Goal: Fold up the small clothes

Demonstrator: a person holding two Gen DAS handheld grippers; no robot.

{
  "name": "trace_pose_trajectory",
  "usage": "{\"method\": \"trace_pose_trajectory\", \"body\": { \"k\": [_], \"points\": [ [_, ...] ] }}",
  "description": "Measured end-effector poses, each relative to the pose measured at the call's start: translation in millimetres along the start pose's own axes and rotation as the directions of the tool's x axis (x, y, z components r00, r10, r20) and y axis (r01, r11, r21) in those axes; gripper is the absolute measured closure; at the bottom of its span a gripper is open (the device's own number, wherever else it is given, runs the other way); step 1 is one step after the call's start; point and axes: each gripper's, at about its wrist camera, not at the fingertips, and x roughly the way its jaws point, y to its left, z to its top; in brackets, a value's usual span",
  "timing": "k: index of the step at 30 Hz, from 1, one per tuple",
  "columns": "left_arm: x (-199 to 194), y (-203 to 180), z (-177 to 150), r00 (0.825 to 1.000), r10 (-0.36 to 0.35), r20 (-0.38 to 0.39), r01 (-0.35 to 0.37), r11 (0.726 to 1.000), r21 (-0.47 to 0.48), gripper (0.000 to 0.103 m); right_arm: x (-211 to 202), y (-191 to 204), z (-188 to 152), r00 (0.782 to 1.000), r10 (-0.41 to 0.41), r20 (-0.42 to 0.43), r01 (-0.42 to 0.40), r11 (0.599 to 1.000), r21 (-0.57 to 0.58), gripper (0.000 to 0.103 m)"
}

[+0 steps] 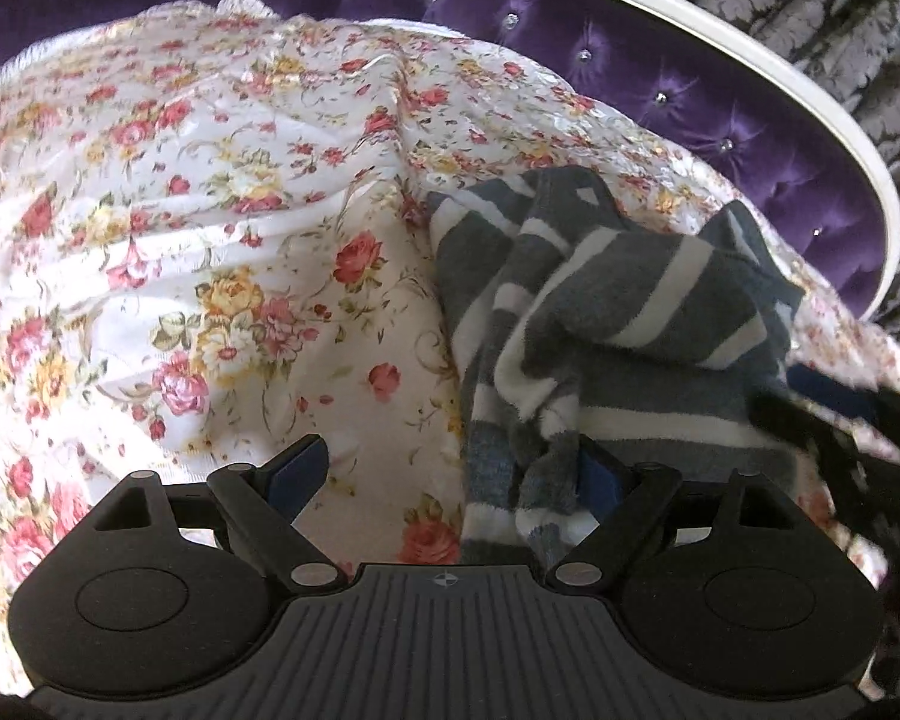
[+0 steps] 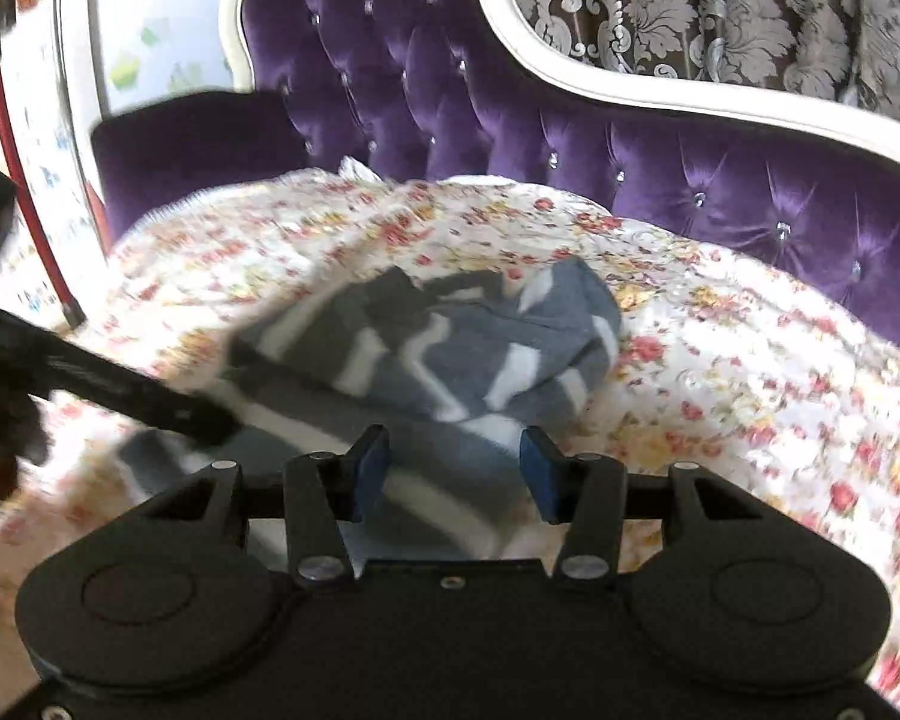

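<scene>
Striped garment (image 1: pixel 606 324) crumpled — against left hand-held gripper (image 1: pixel 450 474)

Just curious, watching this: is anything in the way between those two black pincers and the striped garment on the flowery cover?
Nothing visible. The striped garment lies bunched on the floral cover. The left gripper stands open at its edge; the right gripper is open just above it.

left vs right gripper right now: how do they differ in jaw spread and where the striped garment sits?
Spread: the left gripper stands wide; the right gripper is narrower, about half open.
Cloth: the striped garment drapes over the left's right-hand finger only, floral cover showing in the gap; it lies across the right's whole gap, pads not pressing it.
Shared: black bodies, blue pads, neither clamped on the garment.
</scene>
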Motion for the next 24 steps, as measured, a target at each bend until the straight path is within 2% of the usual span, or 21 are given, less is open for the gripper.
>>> {"method": "trace_pose_trajectory", "body": {
  "k": [6, 10, 13, 18, 22, 24],
  "points": [
    [2, 1, 1, 1.0, 0.008, -0.01, -0.008, 1.0, 0.0, 0.016, 40, -10, 36, 1.0, -0.014, -0.021, 0.013, 0.999, -0.037, 0.047],
    [2, 0, 1, 1.0, 0.008, -0.011, -0.008, 1.0, -0.001, 0.016, 80, -18, 65, 0.998, 0.015, -0.058, -0.016, 1.0, -0.015, 0.047],
    [2, 1, 2, 1.0, 0.008, -0.014, -0.008, 1.0, -0.001, 0.016, 99, -25, 77, 0.997, 0.045, -0.056, -0.043, 0.998, 0.041, 0.047],
    [2, 2, 3, 1.0, 0.003, -0.015, -0.003, 1.0, -0.01, 0.017, 92, -48, 83, 0.996, 0.085, 0.017, -0.086, 0.98, 0.181, 0.047],
    [-1, 0, 1, 1.0, 0.002, 0.002, -0.002, 1.0, -0.011, 0.017, 70, -57, 76, 0.996, 0.086, 0.027, -0.089, 0.979, 0.182, 0.044],
    [-4, -1, -1, 1.0, -0.009, 0.023, 0.009, 1.0, -0.005, 0.018, 59, -64, 66, 0.996, 0.085, 0.023, -0.088, 0.975, 0.203, 0.039]
  ]
}}
